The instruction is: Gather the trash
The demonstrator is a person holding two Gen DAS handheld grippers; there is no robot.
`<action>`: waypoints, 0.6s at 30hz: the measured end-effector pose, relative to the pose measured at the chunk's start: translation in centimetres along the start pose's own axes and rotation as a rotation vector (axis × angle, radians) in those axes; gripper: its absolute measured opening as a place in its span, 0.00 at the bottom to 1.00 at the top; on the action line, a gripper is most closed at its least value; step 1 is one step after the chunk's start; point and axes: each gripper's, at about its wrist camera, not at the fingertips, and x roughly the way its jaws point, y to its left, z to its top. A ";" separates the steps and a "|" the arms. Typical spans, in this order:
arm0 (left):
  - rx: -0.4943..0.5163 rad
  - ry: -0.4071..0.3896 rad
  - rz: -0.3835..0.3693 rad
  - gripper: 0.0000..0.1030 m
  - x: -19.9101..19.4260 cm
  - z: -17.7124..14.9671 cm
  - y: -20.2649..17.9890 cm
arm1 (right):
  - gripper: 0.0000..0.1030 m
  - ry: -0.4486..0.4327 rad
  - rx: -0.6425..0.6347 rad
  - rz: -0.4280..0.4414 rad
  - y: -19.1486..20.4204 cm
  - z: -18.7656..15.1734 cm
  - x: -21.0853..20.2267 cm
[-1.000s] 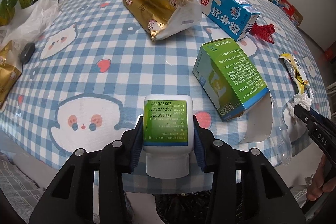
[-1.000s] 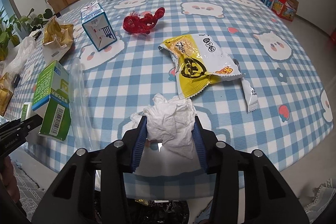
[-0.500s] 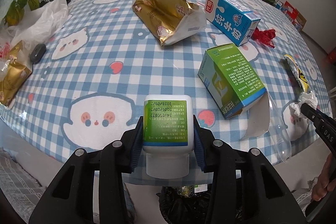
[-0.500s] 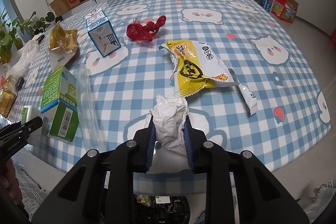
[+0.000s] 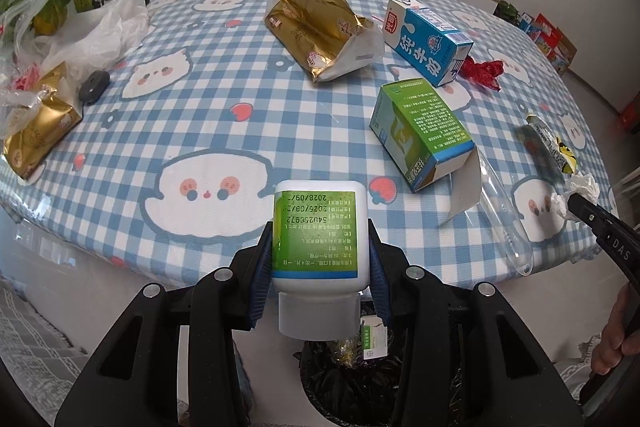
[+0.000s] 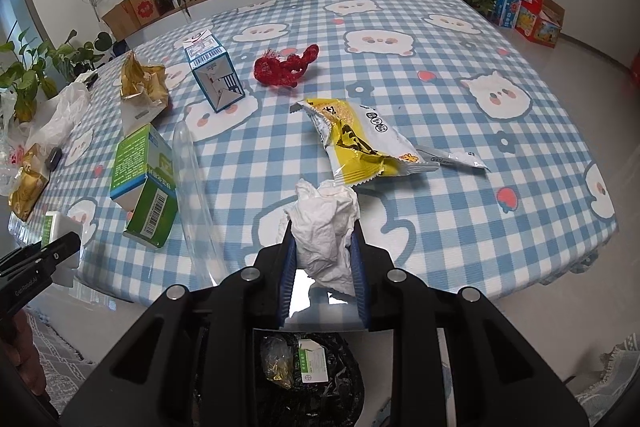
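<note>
We hold a white bottle (image 5: 319, 235) clamped in our left gripper (image 5: 319, 263) and a crumpled tissue (image 6: 323, 231) pinched in our right gripper (image 6: 323, 259), both at centre frame above the bin (image 6: 320, 387) at bottom; released off-centre, the light tissue could drift past the rim.

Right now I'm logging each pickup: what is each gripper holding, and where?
Left gripper: white bottle, clamped across its sides, cap toward the camera. Right gripper: crumpled tissue, pinched at its lower part.
</note>
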 end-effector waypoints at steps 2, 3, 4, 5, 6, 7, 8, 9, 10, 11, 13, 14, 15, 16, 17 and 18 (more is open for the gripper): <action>0.001 0.004 0.000 0.40 0.2 -0.2 -0.1 | 0.23 0.008 0.002 -0.005 -0.1 0.2 0.7; 0.002 0.006 0.002 0.40 0.3 -0.3 -0.1 | 0.23 0.014 -0.002 -0.012 -0.1 0.3 1.1; 0.005 0.007 0.004 0.40 0.4 -0.3 -0.2 | 0.24 0.021 -0.004 -0.016 0.0 0.4 1.6; 0.008 0.010 0.008 0.40 0.6 -0.3 -0.3 | 0.25 0.028 -0.005 -0.020 0.0 0.5 2.1; 0.008 0.013 0.009 0.40 0.8 -0.3 -0.3 | 0.25 0.038 -0.008 -0.026 0.1 0.6 2.6; 0.009 0.015 0.008 0.40 1.0 -0.2 -0.4 | 0.26 0.047 -0.010 -0.027 0.1 0.7 3.0; 0.010 0.018 0.009 0.40 1.1 -0.2 -0.5 | 0.27 0.052 -0.007 -0.029 0.0 0.8 3.3; 0.011 0.021 0.010 0.40 1.3 -0.1 -0.5 | 0.27 0.057 -0.004 -0.035 0.0 0.9 3.6; 0.014 0.024 0.011 0.40 1.5 -0.1 -0.6 | 0.29 0.058 -0.002 -0.034 0.0 0.9 3.7; 0.016 0.025 0.013 0.40 1.6 0.0 -0.7 | 0.32 0.058 0.001 -0.035 -0.1 0.9 3.7; 0.021 0.027 0.018 0.40 1.7 0.0 -0.8 | 0.37 0.053 0.012 -0.042 -0.2 0.9 3.4; 0.024 0.028 0.018 0.40 1.7 0.0 -0.9 | 0.43 0.048 0.017 -0.039 -0.3 0.9 3.1; 0.027 0.030 0.018 0.40 1.7 0.0 -1.0 | 0.47 0.043 0.022 -0.036 -0.3 0.9 2.8; 0.029 0.031 0.018 0.40 1.7 0.0 -1.0 | 0.50 0.038 0.029 -0.036 -0.5 1.0 2.5; 0.030 0.031 0.019 0.40 1.7 -0.1 -1.0 | 0.53 0.034 0.035 -0.037 -0.6 1.1 2.2; 0.030 0.031 0.019 0.40 1.7 -0.1 -1.1 | 0.54 0.032 0.040 -0.035 -0.6 1.1 1.9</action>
